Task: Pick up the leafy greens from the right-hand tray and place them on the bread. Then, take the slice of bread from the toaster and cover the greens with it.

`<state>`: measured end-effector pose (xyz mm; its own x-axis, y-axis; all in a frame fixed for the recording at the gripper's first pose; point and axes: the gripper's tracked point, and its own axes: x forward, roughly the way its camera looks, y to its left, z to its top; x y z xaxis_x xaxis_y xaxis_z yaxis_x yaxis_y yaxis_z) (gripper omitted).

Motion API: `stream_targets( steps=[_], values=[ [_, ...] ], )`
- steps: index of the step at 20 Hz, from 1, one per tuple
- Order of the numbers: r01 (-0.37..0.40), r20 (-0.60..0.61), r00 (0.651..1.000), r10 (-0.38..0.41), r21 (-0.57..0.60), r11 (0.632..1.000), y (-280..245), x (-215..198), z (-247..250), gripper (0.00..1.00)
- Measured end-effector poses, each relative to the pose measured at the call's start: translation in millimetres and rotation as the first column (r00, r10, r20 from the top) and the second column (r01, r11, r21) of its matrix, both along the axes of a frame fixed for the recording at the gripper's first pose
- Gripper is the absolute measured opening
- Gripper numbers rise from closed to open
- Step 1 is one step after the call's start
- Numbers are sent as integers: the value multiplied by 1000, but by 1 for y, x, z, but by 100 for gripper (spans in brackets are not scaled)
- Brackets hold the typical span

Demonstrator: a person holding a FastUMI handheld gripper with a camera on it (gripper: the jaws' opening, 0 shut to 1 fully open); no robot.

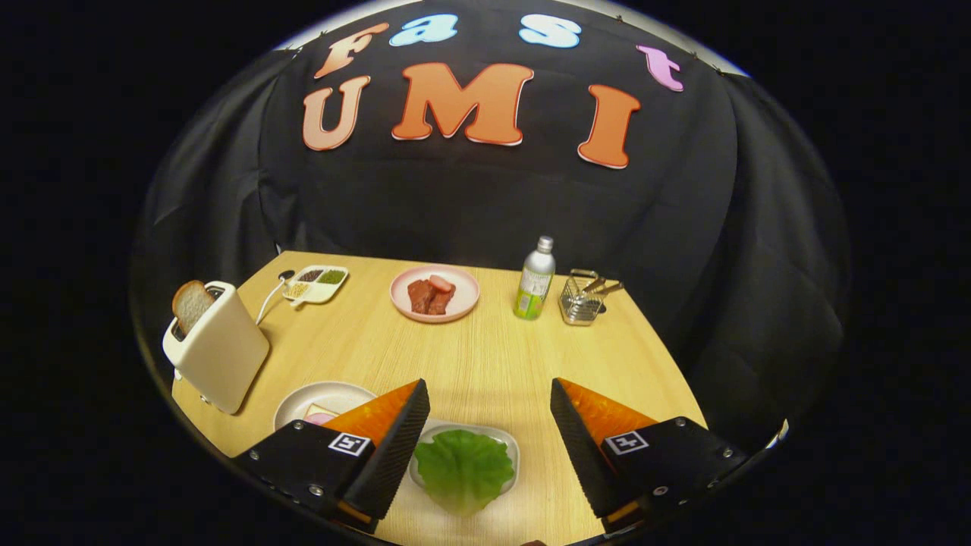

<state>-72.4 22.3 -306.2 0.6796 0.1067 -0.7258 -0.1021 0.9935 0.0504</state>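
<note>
A green lettuce leaf (463, 466) lies on a small white tray (507, 446) on the wooden table, low between my two fingers. My gripper (489, 394) hangs above it, open wide, with nothing between the fingertips. Left of the tray, partly hidden behind my left finger (394, 432), is a white plate (318, 398) with a slice of bread and something pink on it. A white toaster (218, 349) stands further left with a slice of toast (190, 305) sticking up out of its slot.
At the back of the table are a pink plate of meat pieces (434, 294), a divided dish of spices (316, 283), a green bottle (535, 279) and a small wire basket (582, 300). The toaster's cord runs towards the spice dish.
</note>
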Motion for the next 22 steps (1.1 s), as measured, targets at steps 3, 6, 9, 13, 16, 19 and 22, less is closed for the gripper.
stream_targets(
  steps=[3, 6, 9, 13, 16, 19, 22],
  values=[
    [-10, -105, 994, 10, -1, 1000, 2, -15, -29, 96],
    [-28, -198, 980, 29, 9, 1000, 7, -32, -53, 95],
    [-52, -286, 957, 53, 11, 999, 12, -45, -80, 95],
    [-79, -404, 911, 77, 12, 997, 18, -61, -111, 92],
    [-86, -477, 875, 83, 16, 996, 21, -70, -127, 86],
    [-85, -540, 837, 86, 26, 996, 23, -77, -141, 84],
    [-88, -590, 803, 85, 24, 996, 27, -82, -156, 84]
  ],
)
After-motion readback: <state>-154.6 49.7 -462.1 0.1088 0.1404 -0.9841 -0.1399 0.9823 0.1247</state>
